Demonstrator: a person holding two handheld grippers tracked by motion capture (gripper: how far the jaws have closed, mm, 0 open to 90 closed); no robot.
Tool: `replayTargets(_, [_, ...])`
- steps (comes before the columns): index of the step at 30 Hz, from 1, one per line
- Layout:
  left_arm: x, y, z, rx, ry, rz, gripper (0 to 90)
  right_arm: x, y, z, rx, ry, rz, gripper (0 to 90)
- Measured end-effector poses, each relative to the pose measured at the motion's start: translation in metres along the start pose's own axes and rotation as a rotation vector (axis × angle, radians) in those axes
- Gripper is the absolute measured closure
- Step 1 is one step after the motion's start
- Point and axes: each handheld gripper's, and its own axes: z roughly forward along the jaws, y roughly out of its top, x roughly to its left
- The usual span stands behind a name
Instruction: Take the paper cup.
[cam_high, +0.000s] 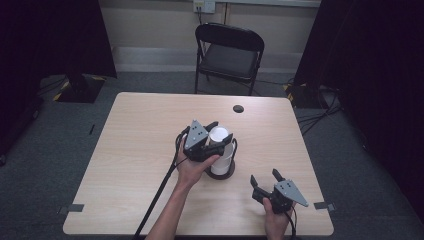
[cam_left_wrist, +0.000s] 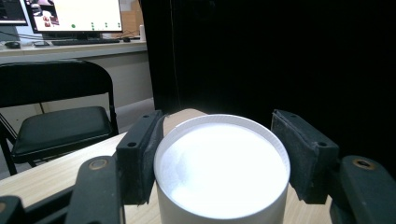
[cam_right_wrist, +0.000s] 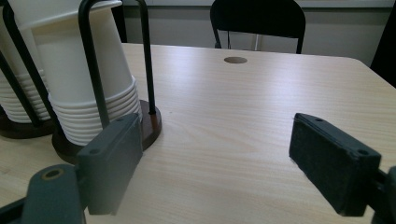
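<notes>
A stack of white paper cups (cam_high: 221, 161) stands in a black wire holder (cam_right_wrist: 91, 56) on a round dark base (cam_right_wrist: 152, 123) near the table's middle. My left gripper (cam_high: 221, 132) is at the top of the stack, shut on the rim of the topmost cup (cam_left_wrist: 222, 168), with a pad (cam_left_wrist: 140, 158) pressed on each side. My right gripper (cam_high: 265, 177) rests low near the table's front right corner, open, with bare tabletop between its jaws (cam_right_wrist: 224, 158). The stack (cam_right_wrist: 88, 84) is to its left in the right gripper view.
A second stack of cups (cam_right_wrist: 18, 93) shows behind the first in the right gripper view. A black folding chair (cam_high: 227, 52) stands beyond the table's far edge. A round cable hole (cam_high: 238, 108) is near that edge. Dark curtains hang on both sides.
</notes>
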Motion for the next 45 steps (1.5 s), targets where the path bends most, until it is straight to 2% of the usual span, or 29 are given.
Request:
replayTargets(4, [-0.001, 0.005, -0.002, -0.013, 0.002, 0.012, 36.1, 0.0, 0.0, 0.0, 0.001, -0.001, 0.002, 16.6])
replayTargets(7, [0.0, 0.007, -0.003, -0.029, -0.013, -0.003, 36.2, 0.0, 0.0, 0.0, -0.002, -0.001, 0.002, 16.6])
replayTargets(18, [-0.003, 0.013, -0.004, -0.044, -0.012, 0.007, 36.1, 0.0, 0.0, 0.0, -0.001, -0.003, 0.003, 16.6])
replayTargets(24, [-0.003, 0.018, -0.01, -0.081, -0.01, -0.007, 36.1, 0.001, 0.0, 0.0, -0.001, -0.002, 0.002, 16.6])
replayTargets(34, [-0.008, 0.025, -0.021, -0.108, -0.027, -0.031, 36.1, 0.0, 0.0, 0.0, -0.004, -0.002, 0.0, 16.7])
replayTargets(42, [-0.009, 0.028, -0.034, -0.11, -0.029, -0.049, 36.1, 0.0, 0.0, 0.0, -0.003, -0.003, 0.0, 16.6])
replayTargets(43, [-0.011, 0.029, -0.037, -0.108, -0.015, -0.066, 36.0, 0.0, 0.0, 0.0, -0.003, -0.005, 0.0, 16.5])
replayTargets(45, [-0.012, 0.029, -0.039, -0.112, 0.0, -0.074, 36.1, 0.0, 0.0, 0.0, -0.003, -0.004, 0.001, 16.3])
